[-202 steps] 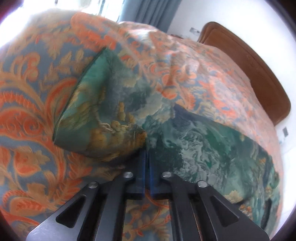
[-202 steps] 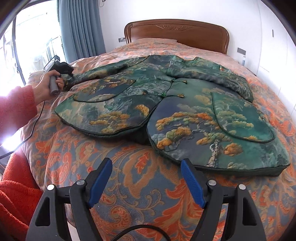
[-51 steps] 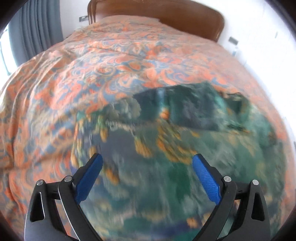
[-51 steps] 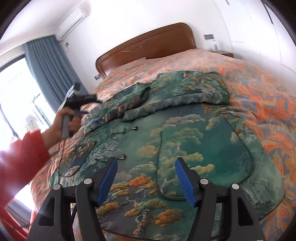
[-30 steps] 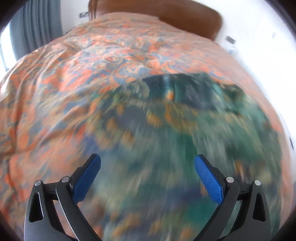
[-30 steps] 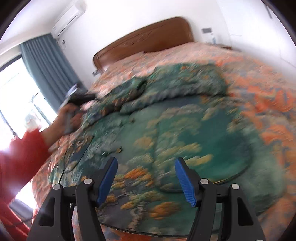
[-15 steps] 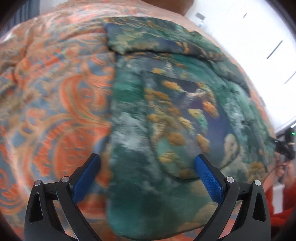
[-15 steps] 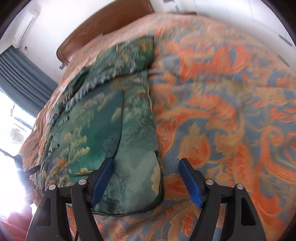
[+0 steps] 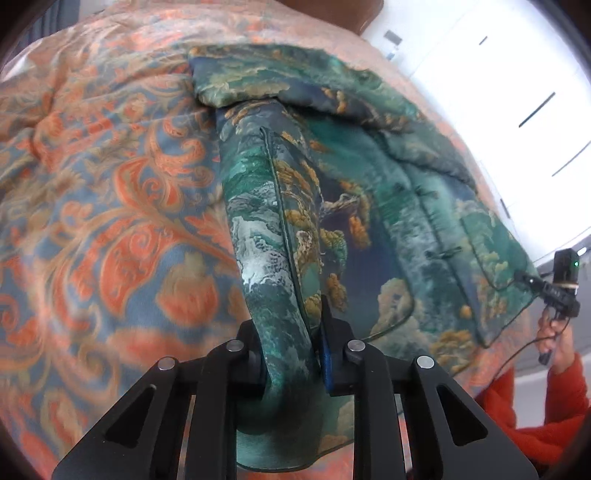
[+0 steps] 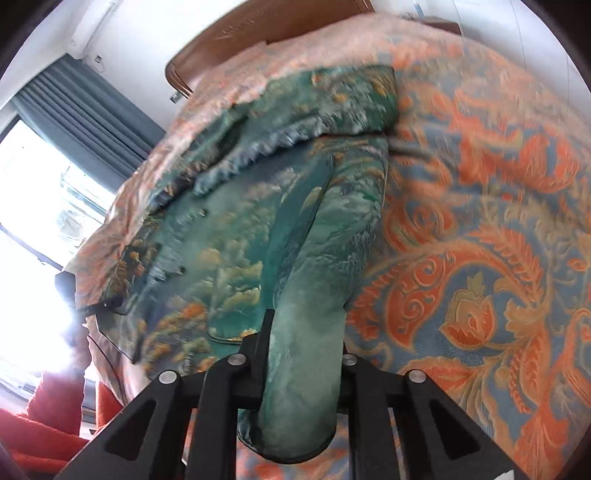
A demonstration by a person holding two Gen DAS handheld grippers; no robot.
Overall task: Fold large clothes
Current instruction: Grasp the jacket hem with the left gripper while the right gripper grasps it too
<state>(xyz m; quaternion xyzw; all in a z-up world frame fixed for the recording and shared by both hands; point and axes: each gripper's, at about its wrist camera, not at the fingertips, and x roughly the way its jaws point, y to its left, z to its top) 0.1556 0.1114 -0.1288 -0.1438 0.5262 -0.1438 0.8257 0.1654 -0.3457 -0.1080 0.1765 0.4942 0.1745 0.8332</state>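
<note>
A large green padded jacket (image 9: pixel 369 206) printed with pine trees and clouds lay spread on a bed covered by an orange and blue patterned bedspread (image 9: pixel 110 221). The left gripper (image 9: pixel 291 354) pinched the jacket's bottom corner on one side, a thick roll of fabric bunched between its black fingers. The right gripper (image 10: pixel 303 354) pinched the opposite bottom corner in the same way, cloth bulging up between its fingers. Both sleeves lay folded across the upper part of the jacket, towards the wooden headboard (image 10: pixel 229 33). Bare bedspread stretched wide beyond each side edge of the jacket. Blue-grey curtains (image 10: pixel 85 107) hung beside a bright window at the bed's far side.
</note>
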